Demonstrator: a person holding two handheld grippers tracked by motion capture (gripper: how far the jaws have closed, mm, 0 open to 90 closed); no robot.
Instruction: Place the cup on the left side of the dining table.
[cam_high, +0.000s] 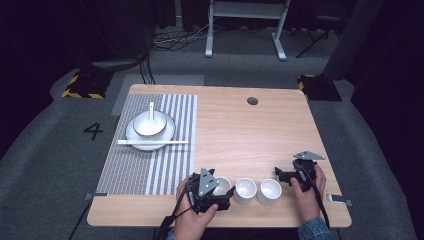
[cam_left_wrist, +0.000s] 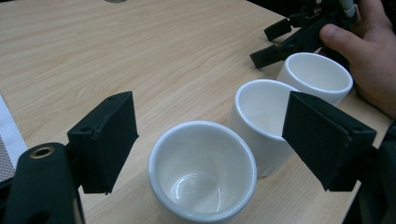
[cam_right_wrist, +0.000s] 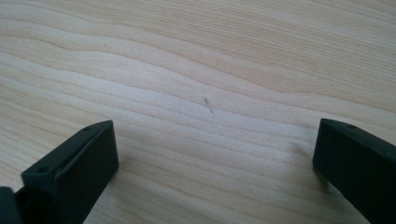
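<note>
cups (cam_high: 245, 190): tight row, near edge | table (cam_high: 250, 135) centre: free

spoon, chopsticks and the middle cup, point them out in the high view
spoon (cam_high: 151, 111), high view, on its handle
chopsticks (cam_high: 165, 142), high view, midway along them
middle cup (cam_high: 245, 190), high view, inside its opening

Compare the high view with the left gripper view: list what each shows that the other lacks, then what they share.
High view alone: the striped placemat, a plate bearing a bowl with a spoon, chopsticks, and the floor.

Left gripper view alone: the nearest cup's glossy inside, framed by the left gripper's open jaws.

Both: three white cups in a row, the wooden table, the right gripper.
</note>
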